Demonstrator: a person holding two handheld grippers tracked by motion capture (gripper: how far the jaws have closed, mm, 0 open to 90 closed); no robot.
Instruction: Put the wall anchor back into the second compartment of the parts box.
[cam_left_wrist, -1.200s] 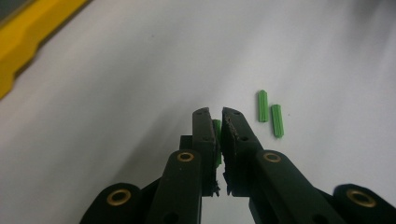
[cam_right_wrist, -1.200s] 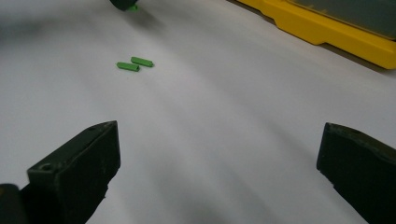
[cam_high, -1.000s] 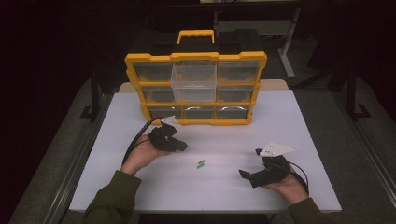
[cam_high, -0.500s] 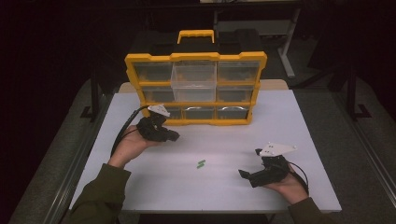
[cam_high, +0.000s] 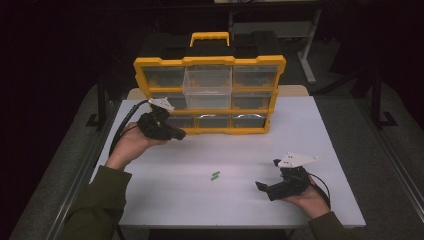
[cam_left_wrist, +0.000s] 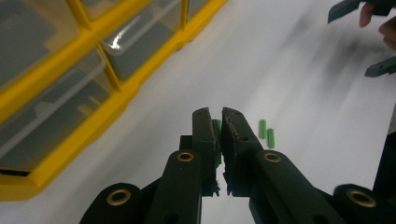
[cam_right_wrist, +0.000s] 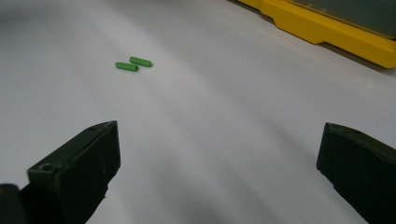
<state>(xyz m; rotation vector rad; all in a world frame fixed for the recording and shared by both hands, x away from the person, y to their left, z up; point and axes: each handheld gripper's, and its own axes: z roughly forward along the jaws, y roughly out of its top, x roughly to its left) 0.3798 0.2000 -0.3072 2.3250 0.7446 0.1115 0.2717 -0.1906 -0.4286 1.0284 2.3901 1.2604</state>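
A yellow drawer organizer (cam_high: 210, 61) with clear drawers stands at the back of the white table (cam_high: 310, 135); its top middle drawer (cam_high: 207, 86) is pulled out. My left gripper (cam_high: 180, 134) hovers in front of the bottom left drawers. In the left gripper view, my left gripper (cam_left_wrist: 220, 113) is shut on a small green peg (cam_left_wrist: 217, 127). Two more green pegs (cam_high: 215, 175) lie side by side mid-table, and they appear as green pegs (cam_left_wrist: 266, 133) and green pegs (cam_right_wrist: 134, 64) in the gripper views. My right gripper (cam_high: 261, 187) rests low at the front right, open (cam_right_wrist: 219, 154), nothing between its jaws.
The organizer's yellow base (cam_right_wrist: 327, 32) runs along the far side in the right gripper view. Dark floor and table legs surround the table. Bare white tabletop lies between the two hands.
My left gripper has lifted and travelled away from the loose pegs toward the organizer's lower left drawers, carrying a green peg. The right gripper has stayed put.
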